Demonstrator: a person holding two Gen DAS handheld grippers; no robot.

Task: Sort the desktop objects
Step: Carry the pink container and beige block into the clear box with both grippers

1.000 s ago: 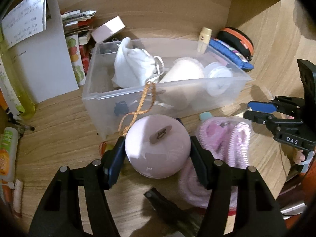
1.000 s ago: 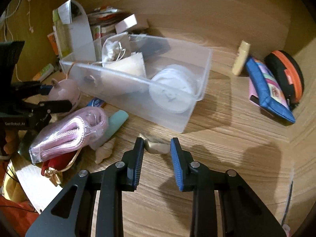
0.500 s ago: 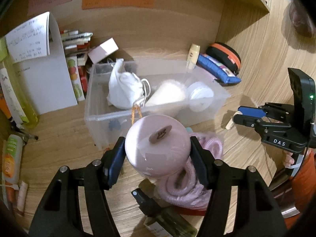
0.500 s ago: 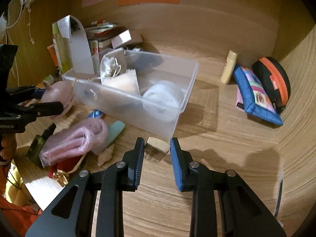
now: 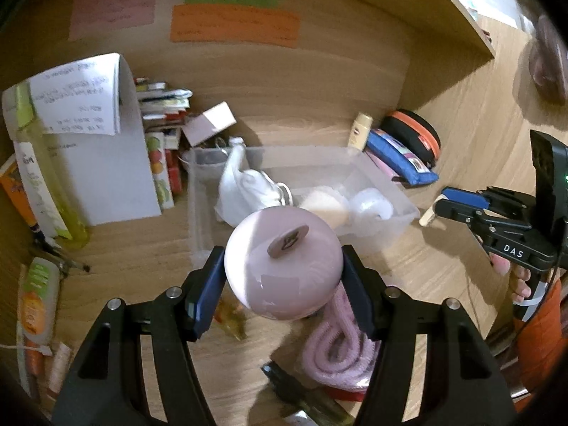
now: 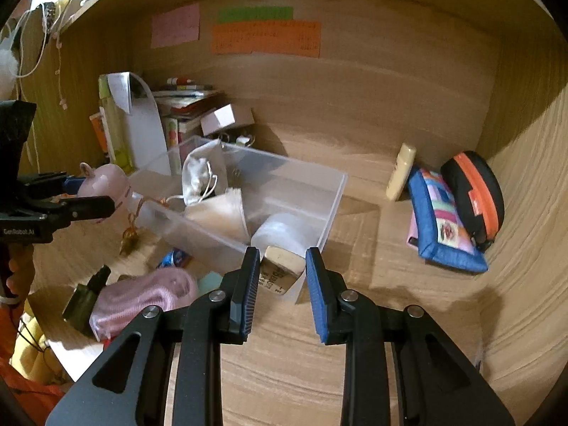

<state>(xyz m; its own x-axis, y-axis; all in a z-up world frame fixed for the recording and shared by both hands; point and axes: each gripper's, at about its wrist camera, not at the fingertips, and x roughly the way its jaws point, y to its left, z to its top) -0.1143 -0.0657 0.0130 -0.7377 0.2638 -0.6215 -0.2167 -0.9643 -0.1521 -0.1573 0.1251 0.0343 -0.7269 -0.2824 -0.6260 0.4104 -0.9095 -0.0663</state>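
The clear plastic bin [image 6: 330,191] is sitting on the desk [image 6: 372,305]; the left gripper [image 5: 284,280] is clamping the pink round piggy bank [image 5: 284,266] before it, and the right gripper [image 6: 280,277] is pinching a small beige eraser [image 6: 282,266] at its near corner.

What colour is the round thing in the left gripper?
Pale pink round thing, clearest in the left wrist view.

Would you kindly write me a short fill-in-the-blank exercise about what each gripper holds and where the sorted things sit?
1. The left gripper is shut on a round ____ piggy bank.
2. The right gripper holds a small ____-coloured eraser between its jaws.
3. The white drawstring pouch lies inside the clear plastic ____.
4. The notes stuck on the back wall are pink, green and ____.

Missing words: pink; cream; bin; orange
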